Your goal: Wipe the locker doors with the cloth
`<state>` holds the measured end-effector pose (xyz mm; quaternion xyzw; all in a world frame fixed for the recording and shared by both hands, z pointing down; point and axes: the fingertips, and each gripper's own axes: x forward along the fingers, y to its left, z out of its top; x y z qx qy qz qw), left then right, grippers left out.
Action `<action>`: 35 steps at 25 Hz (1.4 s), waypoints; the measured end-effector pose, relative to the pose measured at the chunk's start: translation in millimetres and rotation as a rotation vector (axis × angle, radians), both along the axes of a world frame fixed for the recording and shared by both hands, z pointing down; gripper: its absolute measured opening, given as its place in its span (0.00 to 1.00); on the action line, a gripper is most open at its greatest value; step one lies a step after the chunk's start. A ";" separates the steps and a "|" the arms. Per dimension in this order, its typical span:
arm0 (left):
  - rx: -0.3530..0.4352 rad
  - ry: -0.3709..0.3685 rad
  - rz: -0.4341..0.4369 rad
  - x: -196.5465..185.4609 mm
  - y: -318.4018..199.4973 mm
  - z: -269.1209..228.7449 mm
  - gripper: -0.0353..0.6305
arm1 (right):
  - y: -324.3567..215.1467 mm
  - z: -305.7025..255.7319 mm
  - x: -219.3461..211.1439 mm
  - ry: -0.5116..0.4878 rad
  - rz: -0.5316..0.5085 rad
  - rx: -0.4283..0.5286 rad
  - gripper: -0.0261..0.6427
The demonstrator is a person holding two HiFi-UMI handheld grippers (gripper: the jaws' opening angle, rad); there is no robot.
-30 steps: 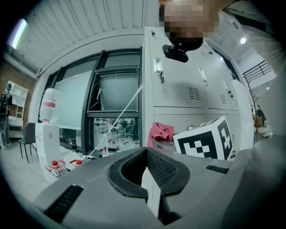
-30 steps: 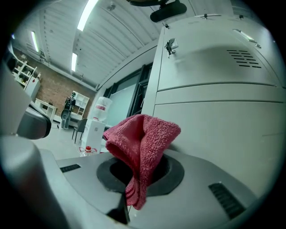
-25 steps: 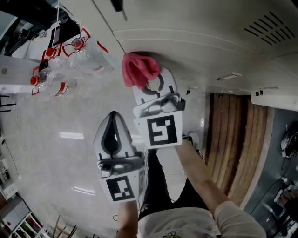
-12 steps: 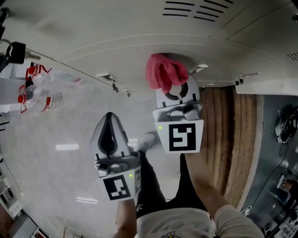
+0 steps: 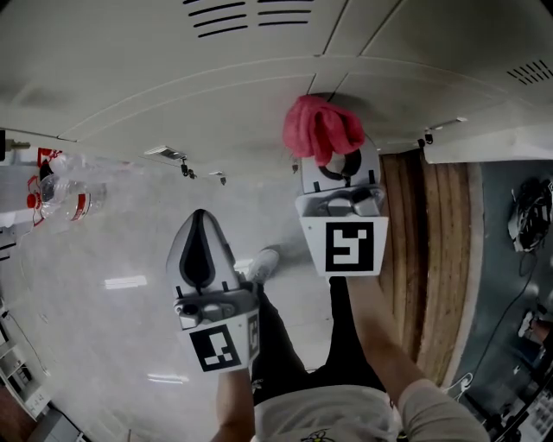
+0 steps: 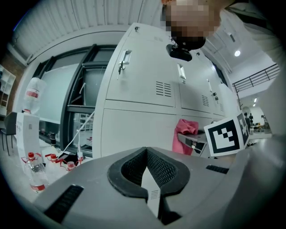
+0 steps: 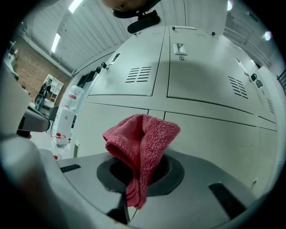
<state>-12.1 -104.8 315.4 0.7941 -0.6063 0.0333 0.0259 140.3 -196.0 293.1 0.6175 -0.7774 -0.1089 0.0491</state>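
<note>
At the foot of the locker doors (image 5: pixel 173 78), the red cloth (image 5: pixel 322 128) bunches over the tips of your right gripper (image 5: pixel 333 162) in the head view, so from up there you can't tell whether fabric is actually touching metal. Your right forearm runs off the bottom edge. Since half a second ago, the cloth has slid a touch to the right across the head view, the vent slots (image 5: pixel 223 17) have swung off to the upper left, and the water bottles (image 5: pixel 60 194) have drifted toward the left edge. Your left gripper (image 5: pixel 198 255) sits about where it was, low and well apart from the doors. In the right gripper view, the jaws are pinched tight on the cloth's lower fold, and the rest stands up in a crumpled peak before the pale door panels. In the left gripper view, the jaws are pressed together with nothing between them.
</note>
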 end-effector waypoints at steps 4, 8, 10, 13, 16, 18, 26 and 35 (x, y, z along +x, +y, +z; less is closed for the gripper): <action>-0.005 0.003 -0.008 -2.9 0.9 3.6 0.08 | -0.1 2.6 6.8 0.005 0.012 -0.007 0.08; -0.001 -0.004 -0.033 -15.8 2.6 7.3 0.08 | 1.7 -0.9 1.6 -0.003 0.004 -0.001 0.08; -0.006 -0.008 -0.050 -24.0 4.8 10.6 0.08 | 7.2 -3.1 -9.3 -0.010 -0.019 0.002 0.08; -0.008 -0.001 -0.088 -40.5 9.3 16.4 0.08 | 18.6 0.1 -45.6 -0.040 -0.099 0.000 0.08; -0.011 0.001 -0.125 -61.1 14.1 29.9 0.08 | 27.1 18.1 -97.8 -0.089 -0.205 -0.026 0.08; -0.030 -0.015 -0.147 -76.1 20.9 42.5 0.08 | 32.5 34.5 -136.0 -0.122 -0.280 -0.055 0.08; -0.080 -0.045 -0.199 -118.1 40.9 79.9 0.08 | 13.7 87.1 -228.6 -0.091 -0.390 -0.093 0.08; -0.090 -0.038 -0.238 -136.5 51.2 80.4 0.08 | -7.8 102.1 -257.9 0.023 -0.405 -0.093 0.08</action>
